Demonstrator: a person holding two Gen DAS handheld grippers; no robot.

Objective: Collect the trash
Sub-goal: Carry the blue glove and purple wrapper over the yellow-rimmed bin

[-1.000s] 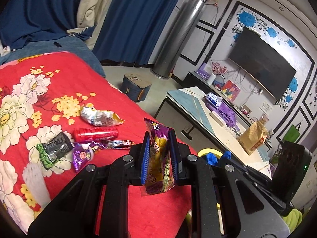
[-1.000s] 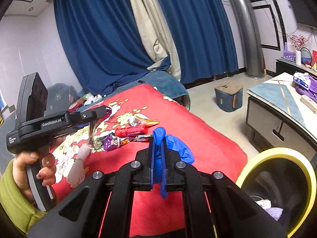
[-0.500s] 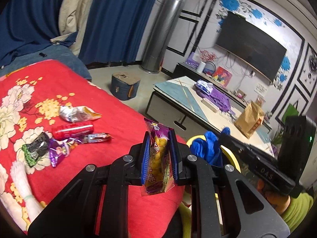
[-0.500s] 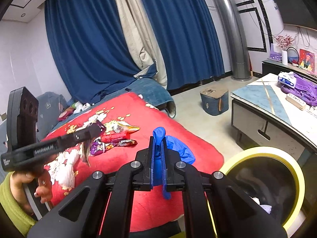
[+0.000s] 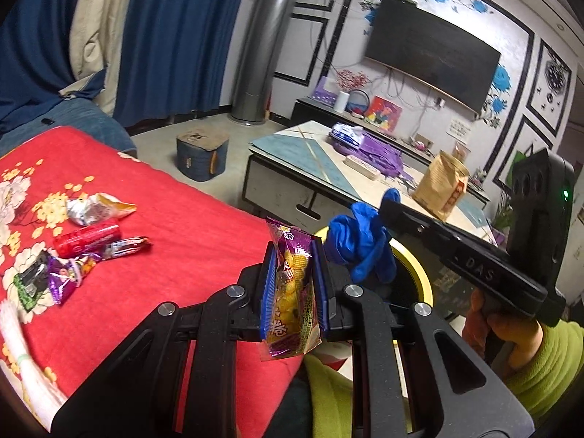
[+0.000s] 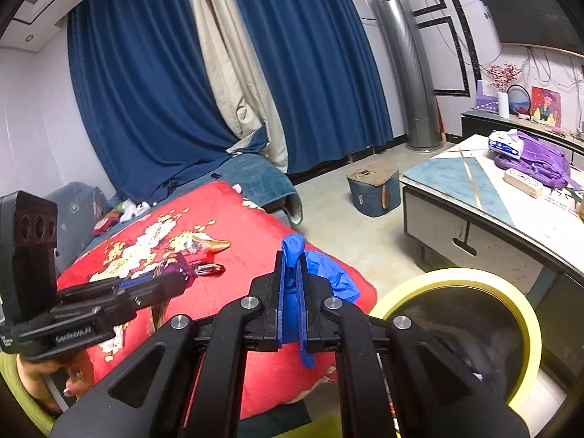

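Observation:
My left gripper [image 5: 292, 284] is shut on a purple and yellow snack wrapper [image 5: 292, 292], held in the air off the near corner of the red bed. My right gripper [image 6: 291, 292] is shut on a crumpled blue glove [image 6: 321, 273]; the glove also shows in the left wrist view [image 5: 359, 241]. A yellow-rimmed trash bin [image 6: 511, 299] with a dark liner stands low right of the right gripper. More trash lies on the red floral blanket [image 5: 189, 241]: a silver-orange wrapper [image 5: 95, 208], a red packet [image 5: 87, 237], a purple wrapper [image 5: 64, 279] and a black-green wrapper [image 5: 31, 283].
A low coffee table [image 6: 471, 197] with a purple bag [image 6: 529, 160] and a brown paper bag [image 5: 441, 186] stands to the right. A small blue stool [image 6: 372, 189] sits on the floor. Blue curtains, a grey floor air conditioner [image 6: 405, 73] and a wall TV [image 5: 430, 51] lie behind.
Both grippers have swung right, away from the bed's trash pile towards the bin. The bin rim and the right gripper with the glove have come closer in the left wrist view.

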